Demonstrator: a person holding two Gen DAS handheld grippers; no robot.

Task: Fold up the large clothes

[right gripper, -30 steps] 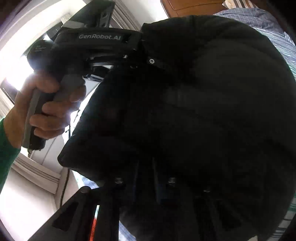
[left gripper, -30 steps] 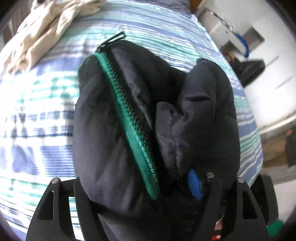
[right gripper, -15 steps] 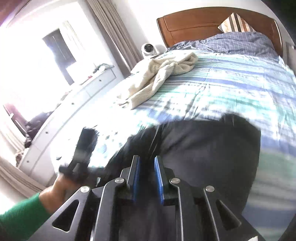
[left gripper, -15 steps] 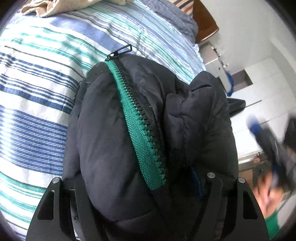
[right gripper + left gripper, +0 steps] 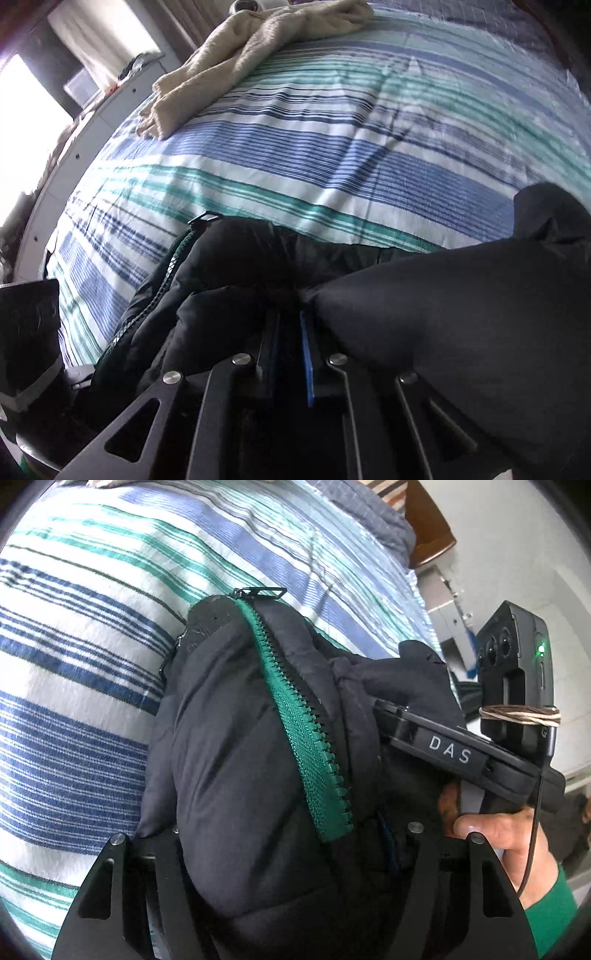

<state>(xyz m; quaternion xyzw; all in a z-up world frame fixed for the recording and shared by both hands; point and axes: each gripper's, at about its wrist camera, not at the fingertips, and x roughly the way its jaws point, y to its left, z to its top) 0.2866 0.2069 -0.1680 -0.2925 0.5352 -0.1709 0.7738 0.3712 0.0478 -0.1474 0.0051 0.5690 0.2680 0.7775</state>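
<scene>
One striped bedspread point(image 5: 332, 155) under jacket point(image 5: 240, 775)

Beige towel point(image 5: 255, 48) on striped bedspread point(image 5: 332, 155)

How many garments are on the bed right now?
2: the black jacket near the bed's front edge, gripped by both grippers, and a cream garment crumpled at the far side. Others may be out of view.

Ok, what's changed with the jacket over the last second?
The right gripper swung away from the jacket, then back in beside the left gripper; it is shut among the folds, pinch hidden. The left gripper lowered it towards the striped bed. Unchanged: left gripper clamped on the jacket, beige towel on the bed.
</scene>
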